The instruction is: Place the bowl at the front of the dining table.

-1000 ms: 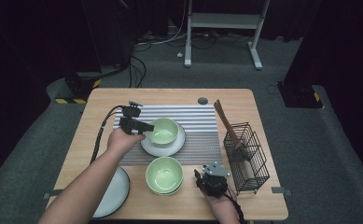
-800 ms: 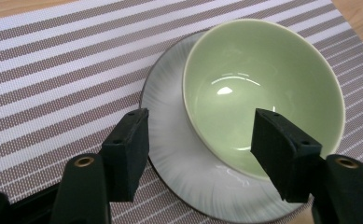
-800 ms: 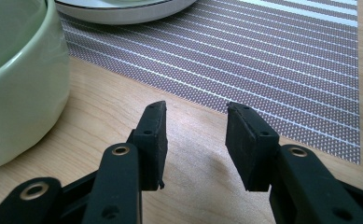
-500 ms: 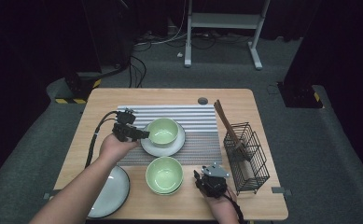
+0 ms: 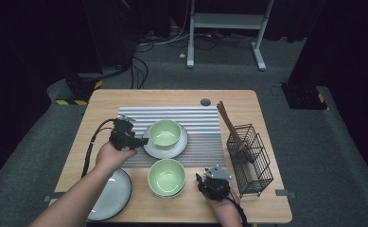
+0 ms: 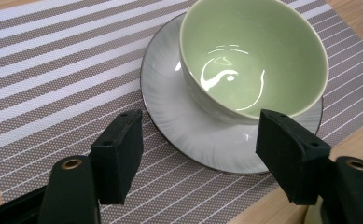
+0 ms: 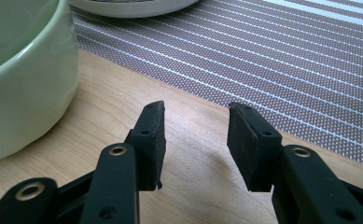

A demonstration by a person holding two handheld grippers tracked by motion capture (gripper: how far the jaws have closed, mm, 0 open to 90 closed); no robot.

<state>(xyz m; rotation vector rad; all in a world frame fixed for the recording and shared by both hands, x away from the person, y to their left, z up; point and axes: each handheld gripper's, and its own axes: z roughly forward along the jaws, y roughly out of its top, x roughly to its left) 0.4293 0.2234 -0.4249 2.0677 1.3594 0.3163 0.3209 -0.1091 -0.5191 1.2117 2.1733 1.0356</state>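
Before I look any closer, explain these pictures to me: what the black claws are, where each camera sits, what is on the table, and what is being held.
There is no robot arm here. A person holds a hand tool with two black fingers in each hand. The high view looks down on the wooden table: the left gripper sits beside a white saucer that carries a green bowl, on a striped placemat. The right gripper rests next to a second green bowl. A grey plate lies near the front left corner, and a wire basket with brown sticks stands at the right.

The two other pictures come from cameras riding on the tools. The left gripper view looks past open fingers at the saucer's edge; their jaws have just been opening. The right gripper view shows open fingers over bare wood. Nothing is held.
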